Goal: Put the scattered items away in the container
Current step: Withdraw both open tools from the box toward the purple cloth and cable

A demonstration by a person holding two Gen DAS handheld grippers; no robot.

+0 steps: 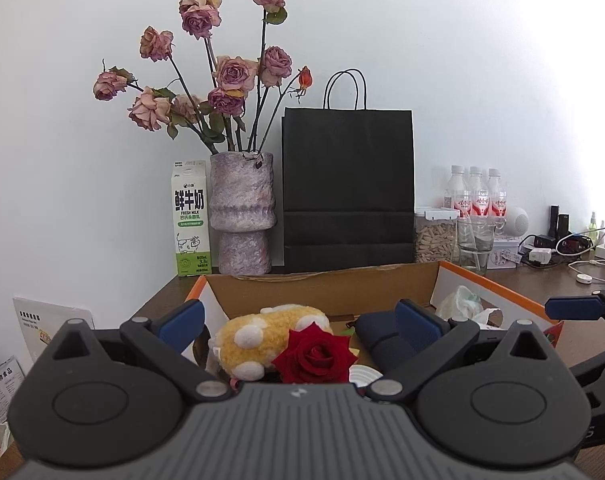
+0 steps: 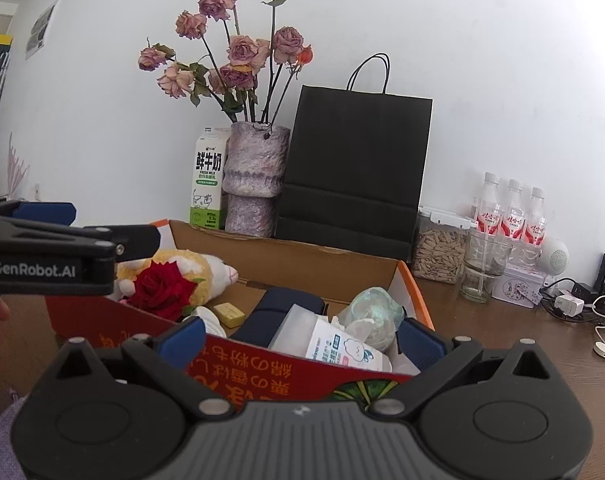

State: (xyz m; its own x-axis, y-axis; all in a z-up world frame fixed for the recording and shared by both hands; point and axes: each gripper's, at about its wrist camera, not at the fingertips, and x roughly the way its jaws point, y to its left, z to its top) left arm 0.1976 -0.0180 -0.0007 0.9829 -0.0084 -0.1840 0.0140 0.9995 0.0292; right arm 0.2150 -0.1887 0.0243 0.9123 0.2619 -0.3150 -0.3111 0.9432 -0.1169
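Both claws are hanging wide open and empty, the left claw (image 1: 298,320) over the red rose (image 1: 312,356) and plush toy (image 1: 262,334) already lying in the cardboard box (image 1: 326,286), the right claw (image 2: 302,340) risking snagging the box's near wall and dragging it along the counter (image 2: 522,320).

Left gripper (image 1: 298,316) hangs wide-jawed at the bottom of the frame, over the cardboard box (image 1: 326,290); red rose (image 1: 314,356) and yellow plush toy (image 1: 268,338) lie between its fingers.
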